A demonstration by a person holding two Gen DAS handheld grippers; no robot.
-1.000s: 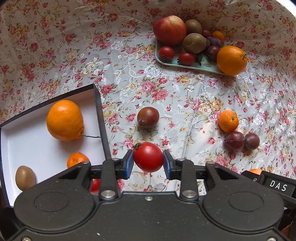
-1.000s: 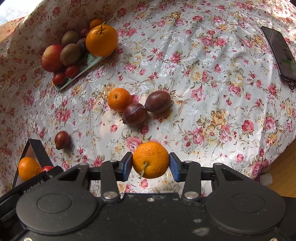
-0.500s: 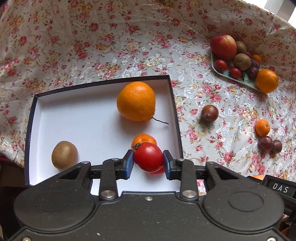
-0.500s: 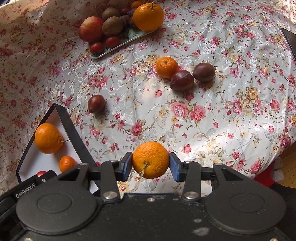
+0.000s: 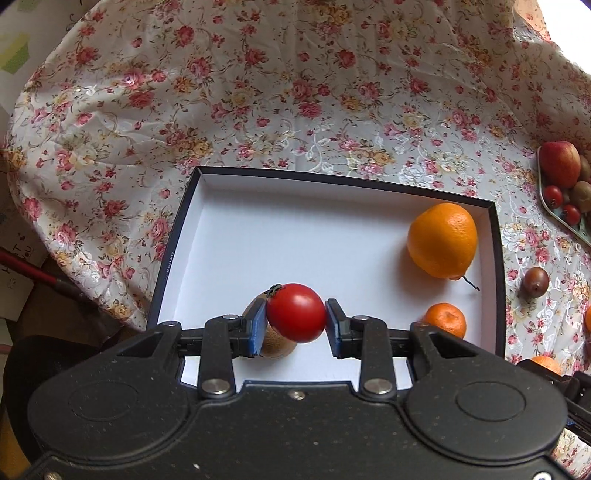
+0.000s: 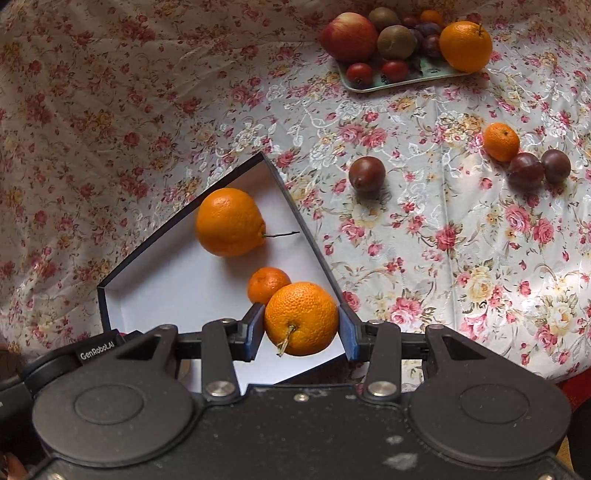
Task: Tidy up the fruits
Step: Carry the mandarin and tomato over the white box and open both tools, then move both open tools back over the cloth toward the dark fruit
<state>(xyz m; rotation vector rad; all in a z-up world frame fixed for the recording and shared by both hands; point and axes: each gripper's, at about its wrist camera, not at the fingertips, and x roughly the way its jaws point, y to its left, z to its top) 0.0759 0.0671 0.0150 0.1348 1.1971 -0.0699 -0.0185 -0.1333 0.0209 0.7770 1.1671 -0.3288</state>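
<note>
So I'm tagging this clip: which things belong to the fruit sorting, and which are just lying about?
Part of the job:
tomato in left gripper
orange in right gripper
box
fruit tray
loose plums

Lying about:
flowered tablecloth

Surroundings as I see them through both wrist cameras.

A floral cloth, cream with red and pink roses, covers the whole desk and hangs in folds over its edges. In my left wrist view, the cloth's left edge drops away to show a dim area below with cardboard boxes and a red rod lying slantwise; a pale wall or sheet with a green shape shows at the upper left. Bright daylight enters at the upper right corner. In my right wrist view, sunlit patches fall on the cloth's right side, while its left side lies in softer shade.
</note>
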